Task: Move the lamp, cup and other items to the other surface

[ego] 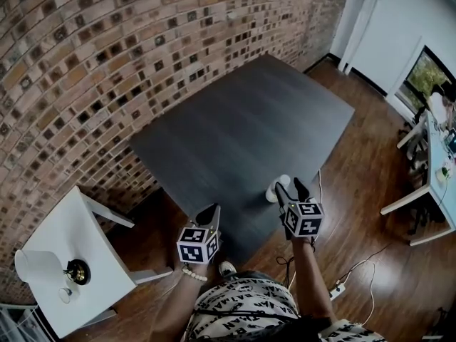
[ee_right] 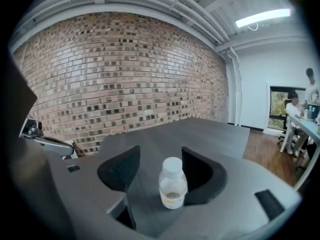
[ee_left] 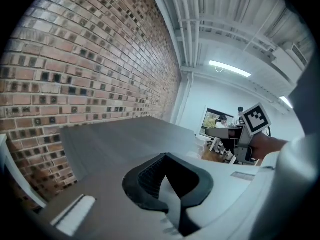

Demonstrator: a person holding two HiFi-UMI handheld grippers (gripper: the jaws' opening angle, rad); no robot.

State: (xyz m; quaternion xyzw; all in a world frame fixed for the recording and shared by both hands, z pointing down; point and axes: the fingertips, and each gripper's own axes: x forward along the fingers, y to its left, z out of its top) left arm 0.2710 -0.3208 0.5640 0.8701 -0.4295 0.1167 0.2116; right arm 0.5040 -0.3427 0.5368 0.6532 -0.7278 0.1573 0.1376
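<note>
The right tool (ego: 289,185) stands with its jaws apart around a small clear bottle (ee_right: 172,184), which sits upright on the dark desk (ego: 242,120) near its front edge; the pads do not press on it, so I take this for the let-go after a delivery. The left tool (ego: 208,214) hangs beside it, pinched narrow and empty. Over on the small white desk (ego: 71,219) the lamp (ego: 34,266) waits, with a black round thing (ego: 77,271) and a small pale item (ego: 65,295) (perhaps the cup, too small to tell). Next, I'd guess, the right tool must back straight off without tipping the bottle, then turn toward the lamp.
</note>
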